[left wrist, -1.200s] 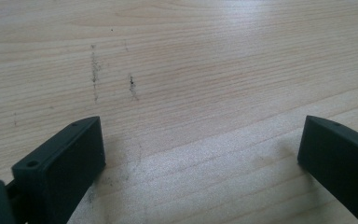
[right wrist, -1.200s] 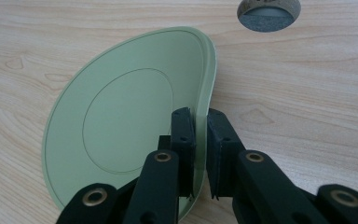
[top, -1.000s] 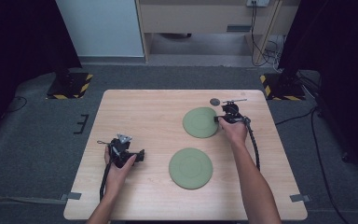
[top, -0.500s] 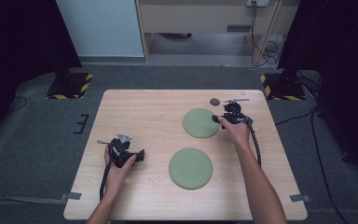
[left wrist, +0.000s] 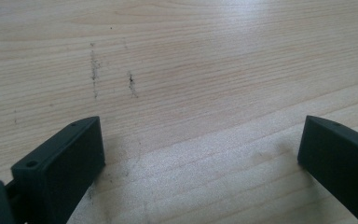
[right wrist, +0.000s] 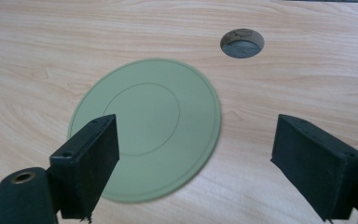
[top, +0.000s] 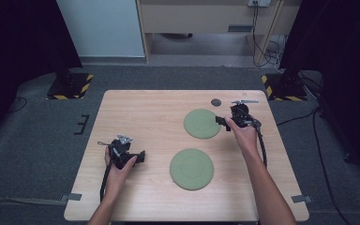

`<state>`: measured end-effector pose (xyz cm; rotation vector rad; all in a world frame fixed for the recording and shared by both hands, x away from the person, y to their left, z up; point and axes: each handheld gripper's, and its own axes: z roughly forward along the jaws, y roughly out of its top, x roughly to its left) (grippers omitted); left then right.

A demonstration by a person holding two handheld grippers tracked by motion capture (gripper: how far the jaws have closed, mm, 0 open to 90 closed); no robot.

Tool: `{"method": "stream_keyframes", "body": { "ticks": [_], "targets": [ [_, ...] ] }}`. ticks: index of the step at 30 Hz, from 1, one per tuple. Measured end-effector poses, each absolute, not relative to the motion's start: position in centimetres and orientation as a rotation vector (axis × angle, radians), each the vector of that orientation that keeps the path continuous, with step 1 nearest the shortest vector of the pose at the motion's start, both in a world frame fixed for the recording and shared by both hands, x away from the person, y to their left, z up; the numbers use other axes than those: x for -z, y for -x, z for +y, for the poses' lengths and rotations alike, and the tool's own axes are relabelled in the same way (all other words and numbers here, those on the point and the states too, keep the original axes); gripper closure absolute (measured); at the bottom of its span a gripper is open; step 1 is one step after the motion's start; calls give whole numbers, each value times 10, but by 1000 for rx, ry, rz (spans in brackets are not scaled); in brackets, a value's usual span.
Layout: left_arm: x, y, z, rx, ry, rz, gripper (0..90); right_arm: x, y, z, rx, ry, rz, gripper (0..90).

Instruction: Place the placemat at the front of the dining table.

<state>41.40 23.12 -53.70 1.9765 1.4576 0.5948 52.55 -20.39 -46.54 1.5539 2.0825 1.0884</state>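
At the near counter [top: 140, 112] edge, the left tongs [top: 140, 156] rest wide open on bare wood, empty. Mid-counter lies the near green plate [top: 191, 168]. Farther off, the right tongs [top: 221, 123] have just been opening, nothing between them; the far green plate [top: 201, 123] lies flat, apparently released.

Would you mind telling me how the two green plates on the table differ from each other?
The far green plate lies toward the back of the wooden table, near the round hole; the near green plate lies closer to the person's edge. The right gripper, jaws open, hovers at the far plate's rim, while no gripper is at the near plate. The near plate looks slightly larger from above. Both are flat, round and olive green with a raised inner ring.
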Motion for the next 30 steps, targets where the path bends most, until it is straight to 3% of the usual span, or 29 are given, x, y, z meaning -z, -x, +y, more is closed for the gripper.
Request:
{"method": "stream_keyframes", "body": {
  "ticks": [15,30],
  "targets": [
    [537,-412,231,-597,-1974,1462,0,456,-484,-236,-1118,-1559,2014,122],
    [537,-411,231,-598,-1974,1464,0,472,-455,-247,-1111,-1556,2044,105]
  ]
}}
